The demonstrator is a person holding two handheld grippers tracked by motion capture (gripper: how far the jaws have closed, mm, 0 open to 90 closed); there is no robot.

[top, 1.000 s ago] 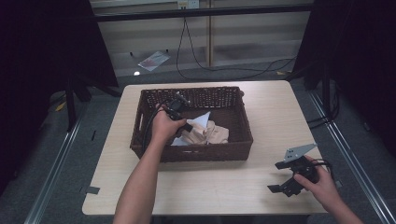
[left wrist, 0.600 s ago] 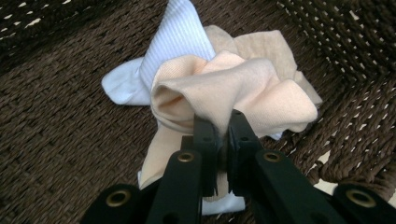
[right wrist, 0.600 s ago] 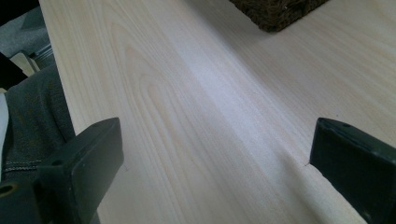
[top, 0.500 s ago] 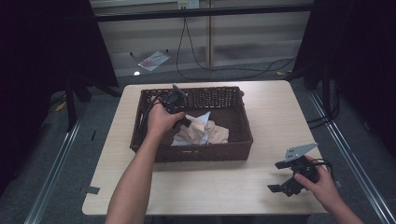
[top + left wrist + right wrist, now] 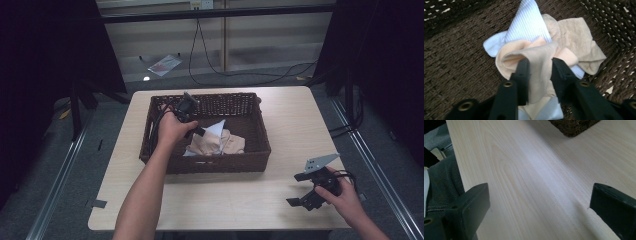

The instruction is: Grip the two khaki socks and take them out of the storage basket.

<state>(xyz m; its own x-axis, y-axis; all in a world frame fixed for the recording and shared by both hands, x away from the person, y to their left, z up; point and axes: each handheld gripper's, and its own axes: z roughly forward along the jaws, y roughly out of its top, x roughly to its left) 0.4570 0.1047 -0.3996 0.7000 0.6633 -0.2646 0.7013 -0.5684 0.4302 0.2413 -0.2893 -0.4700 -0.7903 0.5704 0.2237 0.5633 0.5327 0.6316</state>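
Note:
A dark wicker basket stands mid-table with a pile of beige and white cloths in it. My left gripper reaches into the basket over the pile. In the left gripper view its jaws have just been opening, and a fold of beige cloth lies loosely between them. A white ribbed cloth sits behind it. My right gripper rests near the table's front right corner. It is open with only bare wood between its jaws.
The light wooden table has bare room right of and in front of the basket. A basket corner shows at the top of the right gripper view. Cables and a scrap of paper lie on the floor beyond.
My left hand has shifted a little inside the basket, over the cloth pile. The right hand and its gripper have stayed put.

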